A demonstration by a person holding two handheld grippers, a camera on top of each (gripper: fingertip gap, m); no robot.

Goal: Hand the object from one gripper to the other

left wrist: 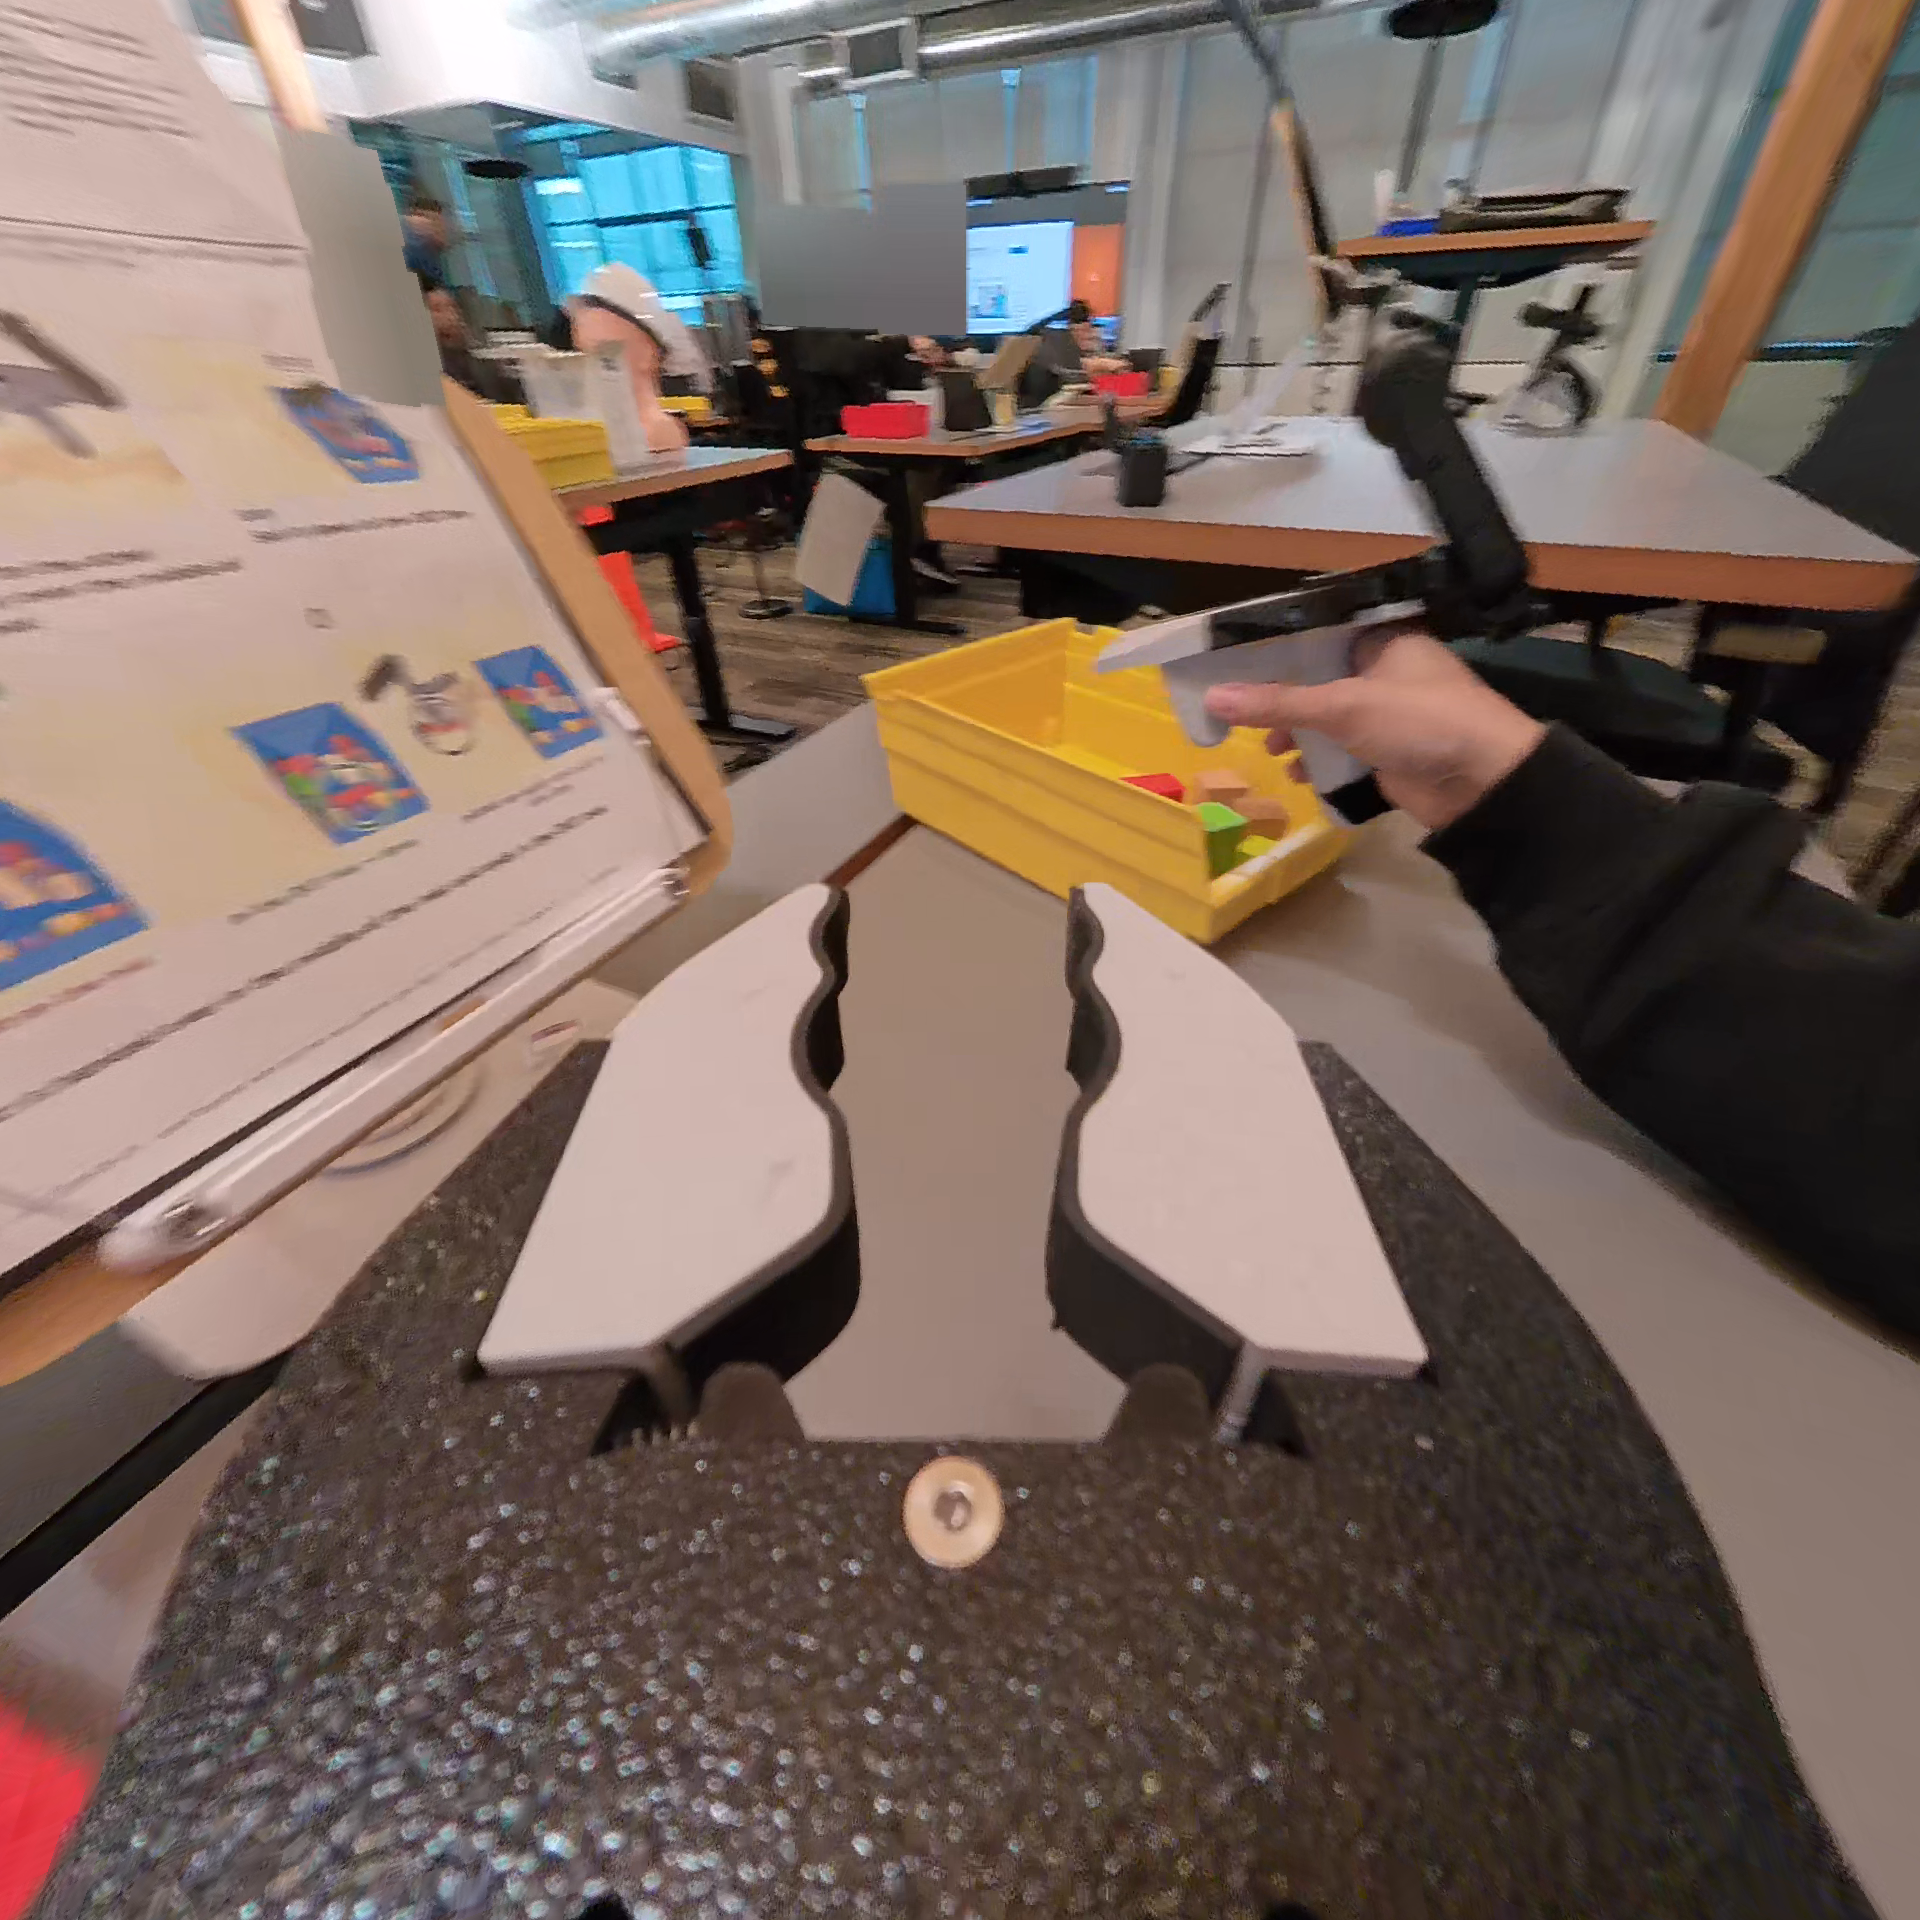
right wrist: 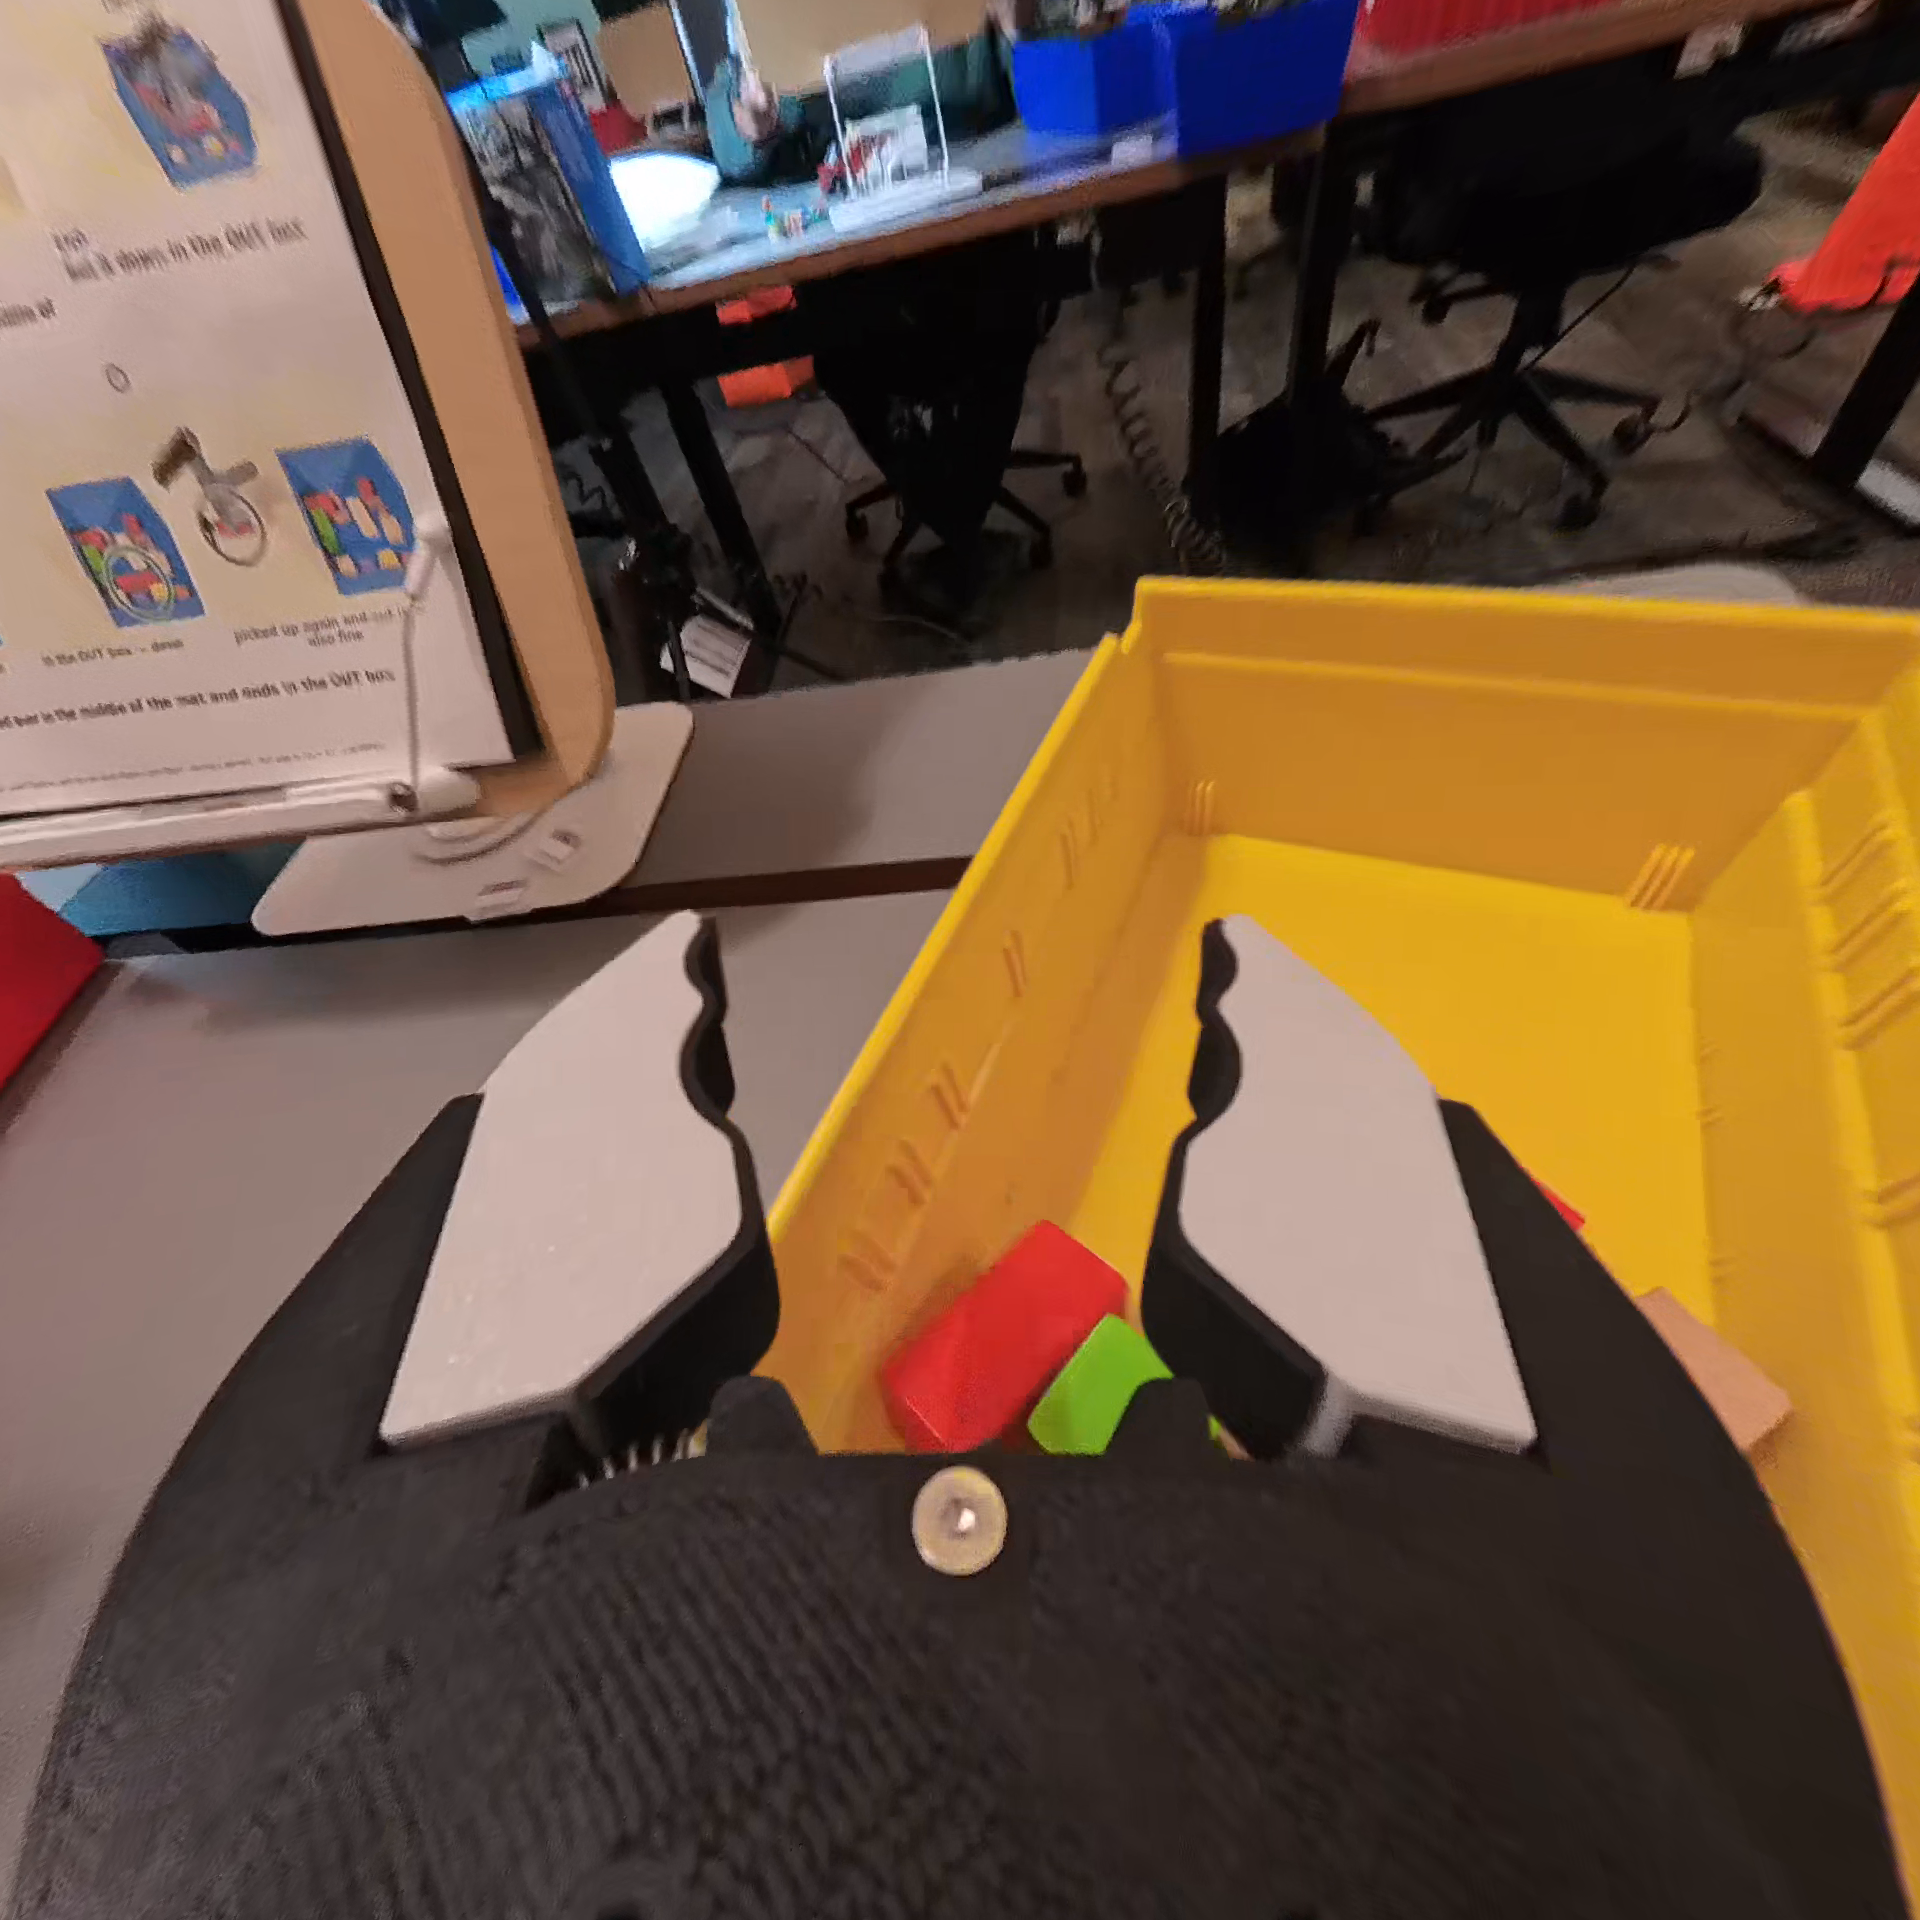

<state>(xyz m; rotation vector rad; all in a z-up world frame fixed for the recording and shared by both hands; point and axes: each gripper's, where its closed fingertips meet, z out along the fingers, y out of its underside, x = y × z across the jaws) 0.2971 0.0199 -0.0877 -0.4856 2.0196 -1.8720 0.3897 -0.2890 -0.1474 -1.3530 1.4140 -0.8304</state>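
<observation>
My left gripper (left wrist: 956, 904) is open with nothing between its fingers; it hangs over the bare grey table (left wrist: 1455, 987). A yellow bin (left wrist: 1018, 800) stands ahead to the right, with red (left wrist: 1153, 784), green (left wrist: 1221, 831) and tan (left wrist: 1221, 784) blocks inside. A hand holds my right gripper (left wrist: 1247, 644) above that bin. In the right wrist view my right gripper (right wrist: 961, 935) is wide open and holds nothing; it straddles the left wall of the bin (right wrist: 1455, 748). A red block (right wrist: 997, 1340) and a green block (right wrist: 1101, 1382) lie in the bin below its fingers.
A stand with a printed instruction sheet (left wrist: 260, 675) rises at the left, also in the right wrist view (right wrist: 208, 416). A tan block (right wrist: 1714, 1371) lies in the bin at the right. A red object (right wrist: 31, 977) sits at the left edge. Desks and chairs stand beyond the table. Across from one pair of fingers to the other is roughly 35 cm.
</observation>
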